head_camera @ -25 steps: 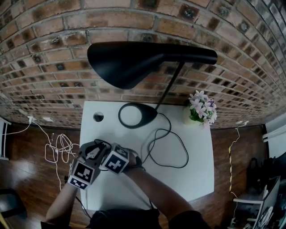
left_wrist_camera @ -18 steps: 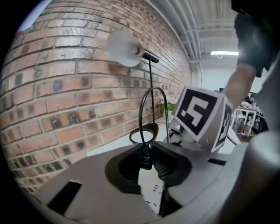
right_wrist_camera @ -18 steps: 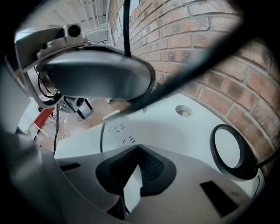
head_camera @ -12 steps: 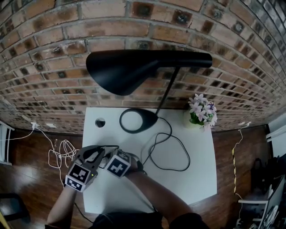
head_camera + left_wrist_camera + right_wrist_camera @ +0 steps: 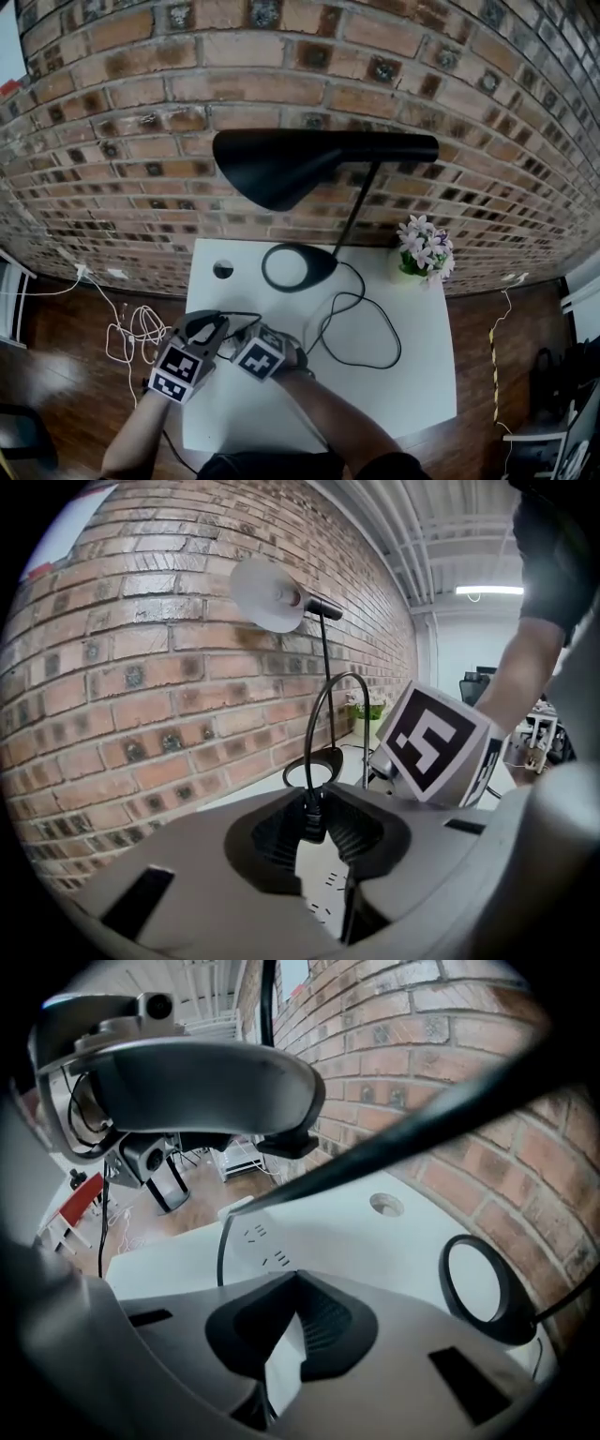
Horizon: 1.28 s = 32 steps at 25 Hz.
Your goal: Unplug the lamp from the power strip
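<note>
Head view first: one container on the white table (image 5: 412, 375), a pale pot (image 5: 400, 249) at its upper right edge, and it holds pink and white flowers (image 5: 424, 239). Left of it sits the black lamp (image 5: 309, 164), shade jutting out over its ring-shaped base (image 5: 323, 265), and the cord (image 5: 375, 319) loops across the middle of the table toward the lower left, where both claws crowd together.

Over to the left gripper view, and the left claw (image 5: 314, 803) is clenched on the black plug (image 5: 313, 819). The pads pinch it from both sides, about half closed, and the cord arches straight up out of the jaws. Right beneath the plug lies the white strip (image 5: 323, 892), its slots showing at the bottom centre of the frame. Whether the prongs are clear of the strip I cannot tell, as the plug hides them.

Right gripper view now: the right claw (image 5: 292, 1279) has its tips brought together with nothing gripped, only a white sliver of surface showing behind them. It points down at the strip, whose slots sit just above the tips, left of centre. Contact with the strip I cannot tell. The left claw hangs in the upper left of this frame, and the cord slashes across from the upper right.
</note>
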{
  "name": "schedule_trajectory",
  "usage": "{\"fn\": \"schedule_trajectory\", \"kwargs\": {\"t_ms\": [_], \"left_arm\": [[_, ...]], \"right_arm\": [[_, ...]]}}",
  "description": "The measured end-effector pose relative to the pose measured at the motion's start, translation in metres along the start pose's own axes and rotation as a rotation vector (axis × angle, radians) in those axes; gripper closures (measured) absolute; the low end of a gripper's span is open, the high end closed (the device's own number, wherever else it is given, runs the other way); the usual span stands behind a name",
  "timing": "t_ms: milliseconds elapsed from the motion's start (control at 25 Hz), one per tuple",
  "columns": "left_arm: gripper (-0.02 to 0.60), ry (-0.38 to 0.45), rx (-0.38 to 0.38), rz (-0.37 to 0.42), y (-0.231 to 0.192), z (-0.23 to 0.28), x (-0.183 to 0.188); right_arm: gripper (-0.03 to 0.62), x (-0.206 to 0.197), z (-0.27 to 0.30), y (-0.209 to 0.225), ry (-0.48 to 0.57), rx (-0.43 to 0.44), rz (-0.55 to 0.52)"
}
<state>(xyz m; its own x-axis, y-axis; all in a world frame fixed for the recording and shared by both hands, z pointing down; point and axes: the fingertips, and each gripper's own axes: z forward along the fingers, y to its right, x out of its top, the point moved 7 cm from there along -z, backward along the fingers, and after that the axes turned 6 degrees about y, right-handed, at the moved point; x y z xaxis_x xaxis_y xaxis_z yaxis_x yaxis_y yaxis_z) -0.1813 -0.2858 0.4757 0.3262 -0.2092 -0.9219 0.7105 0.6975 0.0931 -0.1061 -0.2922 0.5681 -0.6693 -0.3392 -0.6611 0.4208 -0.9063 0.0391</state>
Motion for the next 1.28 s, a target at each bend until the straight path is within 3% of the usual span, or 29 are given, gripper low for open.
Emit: {"fn": "schedule_trajectory", "kwargs": {"t_ms": [240, 480, 720, 880, 1000, 1280], "left_arm": [[0.502, 0.011, 0.022, 0.007, -0.002, -0.018, -0.003], [0.502, 0.041, -0.052, -0.011, 0.018, -0.018, 0.001], [0.502, 0.041, -0.075, -0.003, 0.036, -0.011, 0.013], [0.502, 0.011, -0.085, 0.032, 0.048, -0.002, 0.021], [0.502, -0.025, -0.086, 0.037, 0.057, 0.007, 0.024], [0.500, -0.071, 0.004, 0.062, 0.072, 0.022, 0.042]], "right_arm": [[0.587, 0.008, -0.029, 0.003, 0.078, -0.124, -0.001], [0.587, 0.010, -0.071, -0.010, 0.169, -0.201, 0.138], [0.586, -0.010, -0.108, -0.018, 0.210, -0.265, 0.183], [0.588, -0.022, -0.122, -0.016, 0.204, -0.231, 0.186], [0.588, -0.031, -0.128, -0.016, 0.200, -0.210, 0.130], [0.588, -0.046, -0.144, -0.001, 0.271, -0.143, 0.105]]}}
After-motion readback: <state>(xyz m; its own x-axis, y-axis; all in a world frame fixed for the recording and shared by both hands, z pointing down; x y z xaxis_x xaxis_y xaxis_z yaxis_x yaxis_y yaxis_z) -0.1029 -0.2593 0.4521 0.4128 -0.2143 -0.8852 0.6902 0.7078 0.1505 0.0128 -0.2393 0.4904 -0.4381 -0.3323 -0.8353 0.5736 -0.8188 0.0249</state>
